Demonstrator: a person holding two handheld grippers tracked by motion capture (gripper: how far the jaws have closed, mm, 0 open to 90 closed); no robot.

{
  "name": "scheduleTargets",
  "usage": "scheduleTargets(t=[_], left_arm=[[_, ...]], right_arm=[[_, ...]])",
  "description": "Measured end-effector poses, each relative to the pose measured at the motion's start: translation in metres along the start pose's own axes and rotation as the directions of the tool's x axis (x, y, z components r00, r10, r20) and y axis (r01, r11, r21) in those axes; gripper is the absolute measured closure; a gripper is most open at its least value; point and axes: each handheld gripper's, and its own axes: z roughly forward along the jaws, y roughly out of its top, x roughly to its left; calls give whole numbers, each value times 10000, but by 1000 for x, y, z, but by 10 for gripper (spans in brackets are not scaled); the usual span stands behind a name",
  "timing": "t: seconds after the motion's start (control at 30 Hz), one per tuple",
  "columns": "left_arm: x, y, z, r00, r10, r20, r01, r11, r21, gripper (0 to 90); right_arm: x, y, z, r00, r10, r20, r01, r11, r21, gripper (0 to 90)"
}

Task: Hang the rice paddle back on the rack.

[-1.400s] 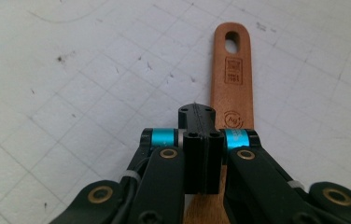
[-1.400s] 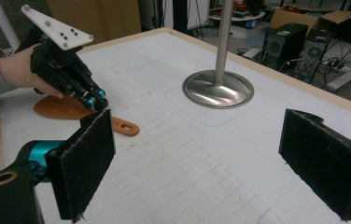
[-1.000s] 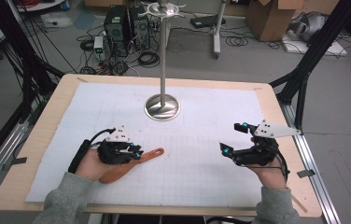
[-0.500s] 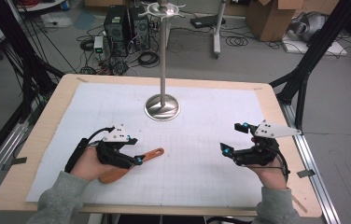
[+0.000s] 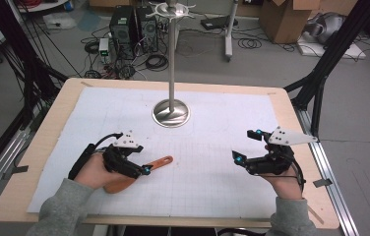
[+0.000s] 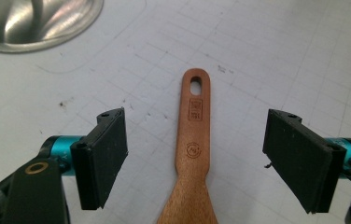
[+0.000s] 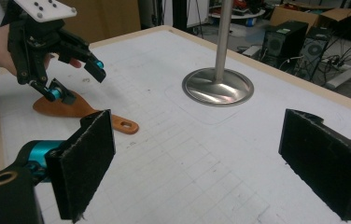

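A wooden spatula (image 5: 161, 162) lies flat on the white gridded mat, its handle with the hanging hole pointing toward the metal stand. My left gripper (image 5: 142, 160) hovers over the handle. Its jaws have just been opening and now stand wide on either side of the spatula (image 6: 193, 140) without touching it. The blade end is partly hidden under the left hand. In the right gripper view the left gripper (image 7: 82, 79) sits above the spatula (image 7: 71, 108). My right gripper (image 5: 246, 146) rests at the right of the mat, open, with nothing between its pads (image 7: 85, 163).
A metal stand (image 5: 171, 113) with a round base and a tall pole rises at the back middle of the mat; its base (image 6: 33, 23) lies just beyond the spatula. The wooden table edge (image 5: 301, 147) borders the mat. Computers, cables and boxes sit on the floor behind.
The left gripper's jaws have spread apart from the spatula handle, which now lies loose on the mat. Both hands stayed where they were.
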Motion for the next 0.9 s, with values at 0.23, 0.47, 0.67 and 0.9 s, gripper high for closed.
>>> scheduleTargets(t=[0.23, 0.47, 0.67, 0.9], left_arm=[[2, 2, 5, 9996, 262, 80, -265, 9983, 519, 243], [4, 3, 13, 9993, 372, -5, -369, 9938, 1045, 260], [7, 2, 20, 9993, 310, 204, -336, 9886, 1465, 317], [8, 1, 27, 9990, 310, 324, -366, 9816, 1876, 384]], right_arm=[[0, 0, -1, 10000, -63, -18, 63, 10000, -28, 94], [-1, 0, -1, 10000, 53, 3, -53, 10000, -22, 94], [-1, -1, -1, 10000, 4, -29, -4, 10000, -30, 94], [-2, -1, -2, 10000, 73, -19, -73, 10000, -10, 93]])
